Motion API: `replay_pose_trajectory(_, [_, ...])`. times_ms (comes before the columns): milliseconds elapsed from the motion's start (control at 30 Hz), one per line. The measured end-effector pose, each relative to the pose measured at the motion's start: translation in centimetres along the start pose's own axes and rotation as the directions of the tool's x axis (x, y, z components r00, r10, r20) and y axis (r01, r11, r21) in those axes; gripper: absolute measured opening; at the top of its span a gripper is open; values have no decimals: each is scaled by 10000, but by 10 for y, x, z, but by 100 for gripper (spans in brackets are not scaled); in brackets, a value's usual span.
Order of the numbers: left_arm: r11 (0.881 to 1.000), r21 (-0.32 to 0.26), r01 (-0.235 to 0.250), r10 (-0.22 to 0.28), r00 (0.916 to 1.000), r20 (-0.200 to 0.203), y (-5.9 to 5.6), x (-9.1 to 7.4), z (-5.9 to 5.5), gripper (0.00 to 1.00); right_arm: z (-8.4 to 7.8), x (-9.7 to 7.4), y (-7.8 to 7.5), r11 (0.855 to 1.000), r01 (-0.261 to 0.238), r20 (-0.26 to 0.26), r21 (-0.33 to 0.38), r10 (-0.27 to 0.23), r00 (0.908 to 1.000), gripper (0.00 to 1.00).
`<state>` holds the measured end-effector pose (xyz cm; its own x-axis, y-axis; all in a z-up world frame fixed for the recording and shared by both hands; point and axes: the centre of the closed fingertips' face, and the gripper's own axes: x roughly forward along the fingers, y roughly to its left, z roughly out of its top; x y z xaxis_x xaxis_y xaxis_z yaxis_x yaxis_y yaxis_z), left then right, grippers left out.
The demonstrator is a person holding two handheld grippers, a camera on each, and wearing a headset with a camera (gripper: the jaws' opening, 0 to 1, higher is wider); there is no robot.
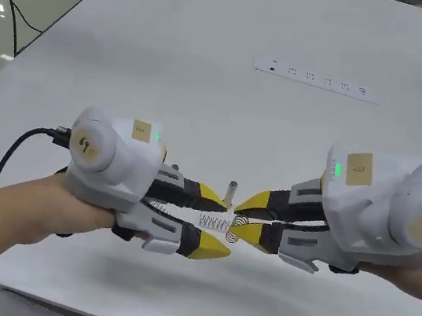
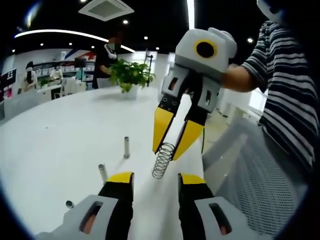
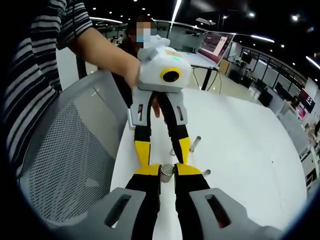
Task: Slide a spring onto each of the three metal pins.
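Observation:
My right gripper (image 1: 235, 222) is shut on one end of a small steel spring (image 1: 217, 222), which sticks out sideways toward my left gripper (image 1: 225, 226). The left gripper's yellow jaws stand open on either side of the spring's free end without touching it. In the left gripper view the right gripper (image 2: 167, 151) comes down from above with the spring (image 2: 161, 162) hanging past my left gripper (image 2: 156, 178). Three short metal pins (image 2: 126, 147) (image 2: 102, 172) (image 2: 69, 204) stand upright on the white table (image 2: 60, 145); one pin (image 1: 231, 193) shows just behind the jaws. In the right gripper view, the spring (image 3: 166, 170) sits between its jaws.
A white power strip (image 1: 318, 80) lies at the far side of the table. A grey mesh chair (image 3: 65, 150) stands by the table's near edge. A black cable (image 1: 4, 0) runs off at the left. A potted plant (image 2: 131, 75) sits far back.

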<state>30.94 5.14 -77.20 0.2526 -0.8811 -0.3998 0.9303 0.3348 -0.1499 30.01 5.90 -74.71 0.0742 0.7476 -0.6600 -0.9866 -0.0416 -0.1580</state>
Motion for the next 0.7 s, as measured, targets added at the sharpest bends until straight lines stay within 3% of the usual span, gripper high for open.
replay_pose_trajectory(500, [9974,-606,-388,394,9992,82,2,-25,-12,44,-7,-1,-11,9992,393,-137,-44,-393,9991,7])
replay_pose_trajectory(700, [9951,-806,-577,570,9983,-99,6,-35,-20,47,-9,-3,-16,9984,550,-165,-97,-551,9983,7])
